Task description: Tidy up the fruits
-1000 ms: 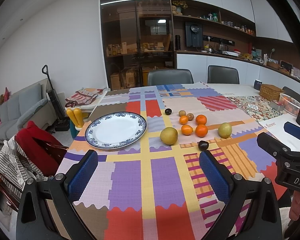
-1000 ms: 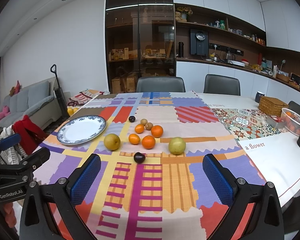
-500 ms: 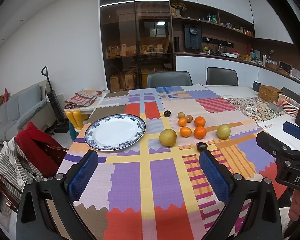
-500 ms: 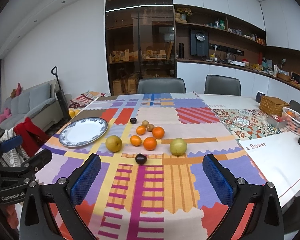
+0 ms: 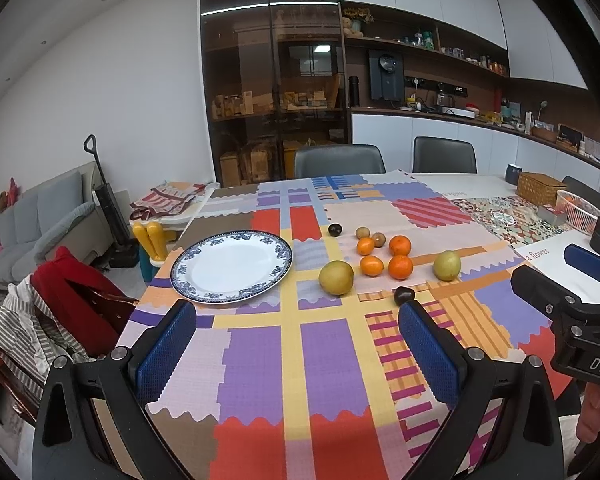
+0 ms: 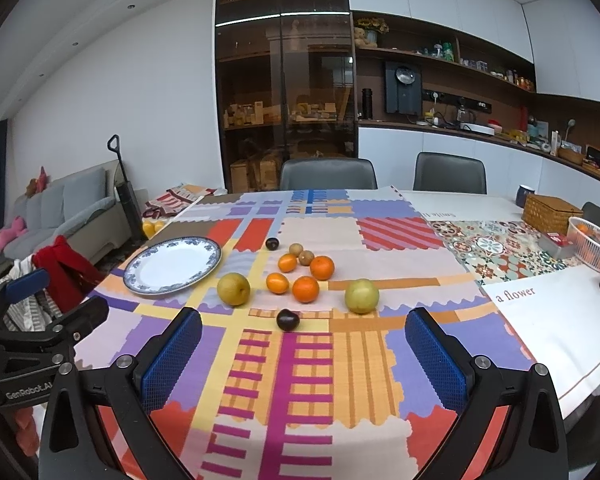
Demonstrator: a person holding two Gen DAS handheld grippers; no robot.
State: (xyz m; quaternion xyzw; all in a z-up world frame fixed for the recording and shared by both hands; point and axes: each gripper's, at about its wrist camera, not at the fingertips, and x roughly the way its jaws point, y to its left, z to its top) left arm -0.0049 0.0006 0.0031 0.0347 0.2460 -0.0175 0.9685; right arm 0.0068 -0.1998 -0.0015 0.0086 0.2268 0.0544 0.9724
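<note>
Left gripper (image 5: 296, 350) and right gripper (image 6: 304, 354), each held above the near edge of the surface (image 5: 260, 360), fingers (image 5: 166, 354) wide apart and holding nothing. The surface carries a patchwork cloth (image 6: 300, 380). A blue-rimmed plate (image 5: 232, 266), bare, lies at the left. To its right, apart from it, sits the fruit: a yellow pear (image 5: 336, 277) nearest the plate; four oranges (image 5: 400, 267) in a loose square; a green pear (image 5: 447, 265) at the right; two small brown fruits (image 5: 363, 233) touching or nearly so behind the oranges; a dark plum (image 5: 335, 229) at the back; a second plum (image 5: 404, 295) in front, closest to the grippers. No fruit touches the plate. In the right wrist view the front plum (image 6: 287, 319) lies between the two finger pads; the left gripper's body (image 6: 32, 336) shows at the left margin.
</note>
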